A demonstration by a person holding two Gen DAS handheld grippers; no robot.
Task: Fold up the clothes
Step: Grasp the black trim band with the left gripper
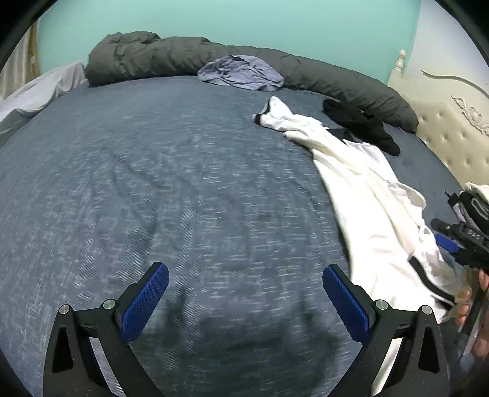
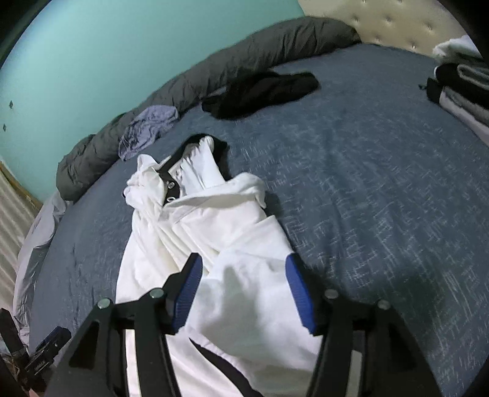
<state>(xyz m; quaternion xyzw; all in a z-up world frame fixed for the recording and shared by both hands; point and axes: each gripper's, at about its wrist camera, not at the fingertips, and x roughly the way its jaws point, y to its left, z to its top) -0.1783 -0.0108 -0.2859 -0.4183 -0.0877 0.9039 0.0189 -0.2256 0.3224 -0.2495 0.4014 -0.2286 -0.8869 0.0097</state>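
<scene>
Left wrist view: left gripper (image 1: 246,297) over bare blue bed (image 1: 152,183), fingers (image 1: 146,302) spread wide, nothing between them. To the right, white garment (image 1: 360,183) with black trim, stretched in a crumpled strip from mid-bed toward the near right edge. Beyond it, black garment (image 1: 360,125), bunched, just beside the grey duvet (image 1: 214,58) rolled along the far side. Lavender garment (image 1: 241,73) resting against the duvet. At the right edge, right gripper (image 1: 455,244) partly in view beside the white garment, a hand (image 1: 476,305) below it. Cream tufted headboard (image 1: 443,134) at far right, teal wall (image 1: 229,21) behind.

Right wrist view: right gripper (image 2: 244,293) low over the near end of the white garment (image 2: 214,220), fingers (image 2: 188,293) about half open, white cloth lying between the blue pads; left pad at the cloth, whether it presses not clear, right pad at the cloth's edge. No firm pinch visible. Black collar with snaps at the garment's far end. Black garment (image 2: 262,91) further off, lavender garment (image 2: 146,128) at the duvet (image 2: 214,67). Folded stack (image 2: 461,91) at the right edge of the bed (image 2: 382,183). Left gripper (image 2: 45,351) partly seen at bottom left.
</scene>
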